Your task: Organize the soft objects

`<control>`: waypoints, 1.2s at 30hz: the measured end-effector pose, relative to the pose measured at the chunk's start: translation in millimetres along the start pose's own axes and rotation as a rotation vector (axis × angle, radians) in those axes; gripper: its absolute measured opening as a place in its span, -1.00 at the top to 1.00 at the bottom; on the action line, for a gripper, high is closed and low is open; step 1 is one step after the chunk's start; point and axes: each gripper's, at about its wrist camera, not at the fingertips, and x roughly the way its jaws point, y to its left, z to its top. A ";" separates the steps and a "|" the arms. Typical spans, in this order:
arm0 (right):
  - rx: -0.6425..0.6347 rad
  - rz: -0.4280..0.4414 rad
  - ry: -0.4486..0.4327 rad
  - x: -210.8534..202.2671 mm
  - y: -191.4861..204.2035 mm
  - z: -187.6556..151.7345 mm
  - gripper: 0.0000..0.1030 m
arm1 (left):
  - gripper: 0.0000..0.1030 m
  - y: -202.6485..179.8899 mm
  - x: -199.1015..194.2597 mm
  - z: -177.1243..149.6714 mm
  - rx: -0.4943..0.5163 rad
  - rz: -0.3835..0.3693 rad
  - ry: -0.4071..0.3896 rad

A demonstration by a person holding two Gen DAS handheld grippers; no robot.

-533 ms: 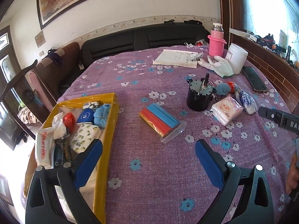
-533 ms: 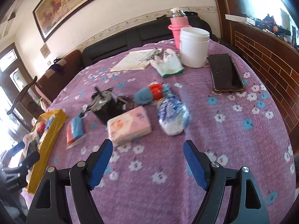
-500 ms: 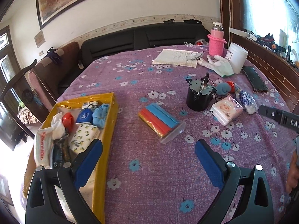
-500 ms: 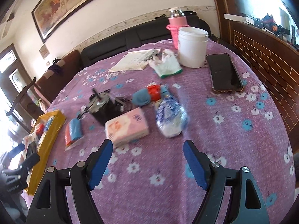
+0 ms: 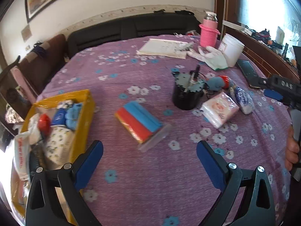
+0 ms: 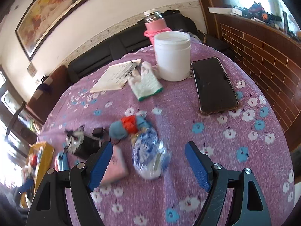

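The right hand-held gripper (image 6: 148, 166) is hovering with jaws wide and empty just short of the blue-and-white packet (image 6: 149, 155), which is lying on the desk (image 6: 216, 143) beside the pink tissue pack (image 6: 114, 164). The left hand-held gripper (image 5: 149, 161), equally wide and empty, is waiting beside the yellow box (image 5: 85, 116). Judging by this, a pickup is beginning; next, straddle the packet and close gently.

White characters reading roughly "DAS" are seen on the black body of the right gripper (image 5: 282, 86) at the right edge of the left wrist view. Red print is carried by a white packet (image 5: 20, 152) in the yellow box (image 5: 88, 111), but it is too blurred to be read. Writing on the paper sheet (image 5: 165, 47) cannot be made out.
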 end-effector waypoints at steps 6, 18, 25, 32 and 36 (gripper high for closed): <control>0.020 0.030 0.012 13.5 -16.5 -2.4 -0.60 | -0.92 -31.8 16.1 12.5 0.070 -0.124 0.001; -0.024 0.152 0.093 38.1 -1.7 -7.7 -0.60 | -0.93 -108.2 72.1 44.4 0.357 -0.186 -0.019; -0.051 0.092 0.114 50.2 2.9 -15.1 -0.18 | -0.92 -126.3 89.6 37.8 0.421 -0.207 0.016; -0.110 0.037 0.094 47.9 10.6 -21.9 0.05 | -0.26 -122.2 86.4 34.6 0.352 -0.270 0.053; -0.131 0.037 0.106 42.5 13.6 -26.9 0.06 | -0.26 -117.7 76.0 22.1 0.354 -0.292 0.073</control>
